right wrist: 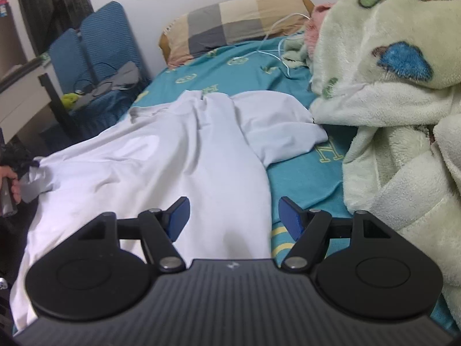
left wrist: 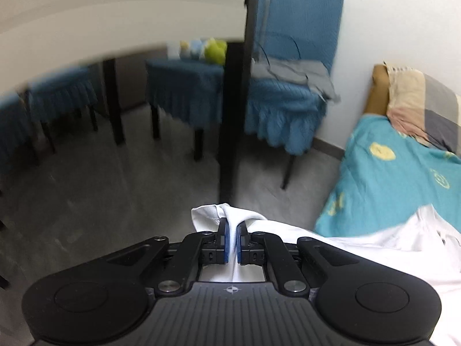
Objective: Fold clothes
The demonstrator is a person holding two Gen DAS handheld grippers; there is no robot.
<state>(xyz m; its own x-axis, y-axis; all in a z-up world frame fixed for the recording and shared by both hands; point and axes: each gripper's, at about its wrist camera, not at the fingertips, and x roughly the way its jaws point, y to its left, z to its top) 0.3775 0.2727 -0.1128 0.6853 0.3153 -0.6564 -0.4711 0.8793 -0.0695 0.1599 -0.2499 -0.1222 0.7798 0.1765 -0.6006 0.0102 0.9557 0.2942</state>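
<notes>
Cloth runs the length of the bed (right wrist: 291, 173): a white garment (right wrist: 178, 155) lies spread and rumpled on the teal sheet, its collar end toward the checked pillow (right wrist: 230, 26) and its lower end toward the cameras, so the long axis points straight away from the right gripper (right wrist: 230, 216). It is not folded; 1 short sleeve (right wrist: 276, 132) splays out to the right, near the fleece blanket (right wrist: 389, 109).

The right gripper's jaws are spread wide and grasp nothing. They hover just above the garment's near end, with the garment's right edge running between the 2 blue pads (right wrist: 180, 216), so this side is the nearer to the hem on the bed.

The left gripper (left wrist: 230, 238) has its jaws clenched on a bunched piece of the white garment, which pokes out past the pads (left wrist: 223, 240) and trails off to the right, back onto the bed. That gripper sits off the left side of the bed, out over the grey floor (left wrist: 115, 190), facing the blue-covered chair (left wrist: 288, 92). In the right wrist view the left hand (right wrist: 11, 184) shows at the far left edge, where the cloth gathers to a point.

My judgement: with 1 corner held, any further fold turns on the right jaws closing on the edge directly beneath them.
</notes>
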